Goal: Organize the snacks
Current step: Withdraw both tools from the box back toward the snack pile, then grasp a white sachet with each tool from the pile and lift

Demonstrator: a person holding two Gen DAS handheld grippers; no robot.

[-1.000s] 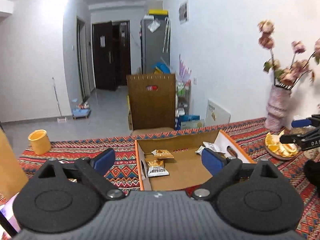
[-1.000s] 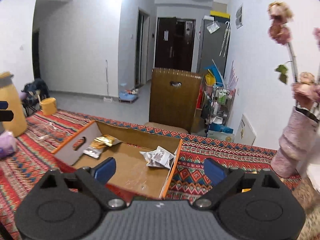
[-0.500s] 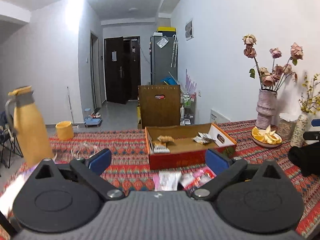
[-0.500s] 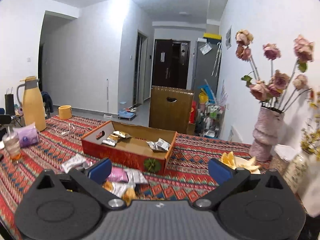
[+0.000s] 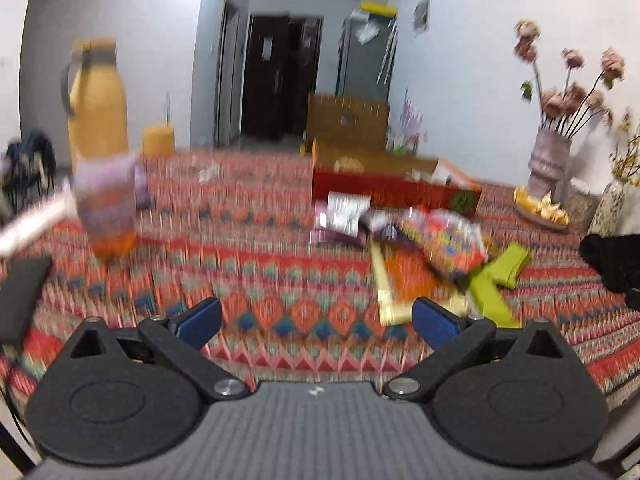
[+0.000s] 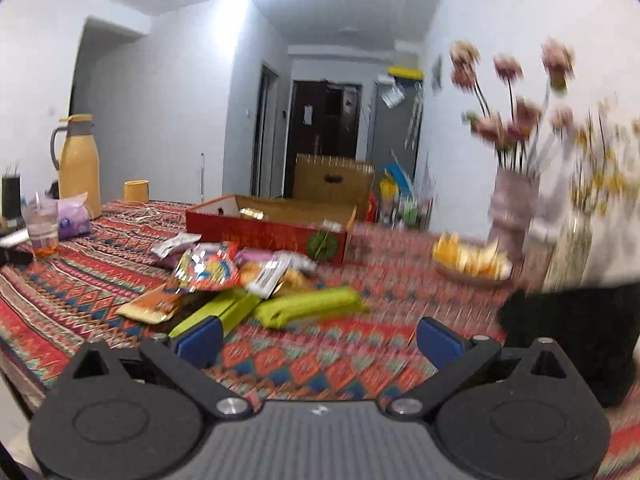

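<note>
Both hand-held grippers, left [image 5: 316, 318] and right [image 6: 318, 338], gape empty over crinkly foil snack packets [image 6: 208, 266] (blurred) beside a cardboard box [image 6: 266, 234].

Snack packets [image 6: 224, 276] heaped before red box [image 6: 268, 234] — apparently few inside

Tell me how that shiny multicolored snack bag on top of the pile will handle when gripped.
The multicolored snack bag looks crinkly and puffed, so it is probably light and will crumple. Its glossy film may slip. It rests on other packets, so lifting it could shift them.
</note>
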